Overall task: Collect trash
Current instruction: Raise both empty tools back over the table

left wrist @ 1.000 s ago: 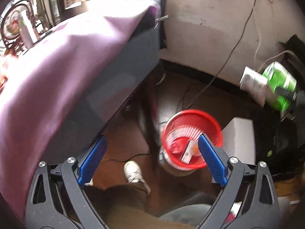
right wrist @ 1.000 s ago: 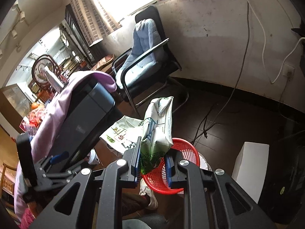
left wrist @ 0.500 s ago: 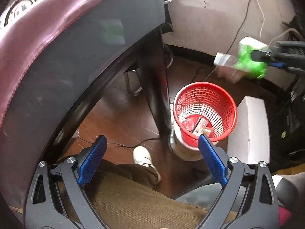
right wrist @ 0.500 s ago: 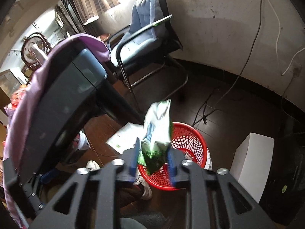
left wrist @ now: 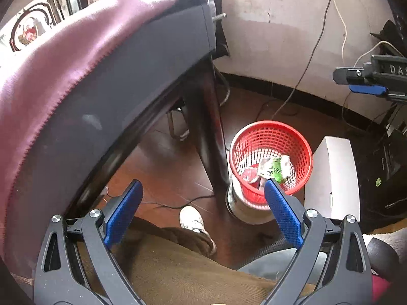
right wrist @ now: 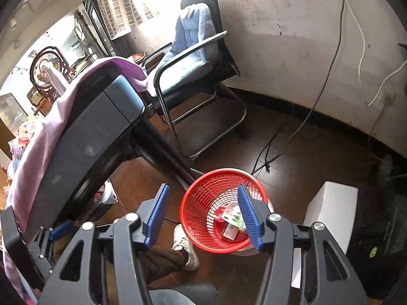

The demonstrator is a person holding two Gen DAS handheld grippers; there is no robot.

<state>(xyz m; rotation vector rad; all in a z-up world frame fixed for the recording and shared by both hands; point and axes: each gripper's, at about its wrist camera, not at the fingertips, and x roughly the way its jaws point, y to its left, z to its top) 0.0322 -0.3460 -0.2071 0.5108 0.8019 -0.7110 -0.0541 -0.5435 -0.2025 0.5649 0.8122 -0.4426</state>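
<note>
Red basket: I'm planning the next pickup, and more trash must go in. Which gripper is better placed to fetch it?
Either, barely: left gripper and right gripper both hang open and empty above the red basket; no loose trash shows.

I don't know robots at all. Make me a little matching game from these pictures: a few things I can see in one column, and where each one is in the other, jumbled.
Things:
1. green and white wrapper
2. red basket
3. purple cloth
4. blue cushion

Places:
A. draped over the table top
B. on the black chair
C. lying inside the basket
D. on the floor beside the table leg

Pairs: 1-C, 2-D, 3-A, 4-B
</note>
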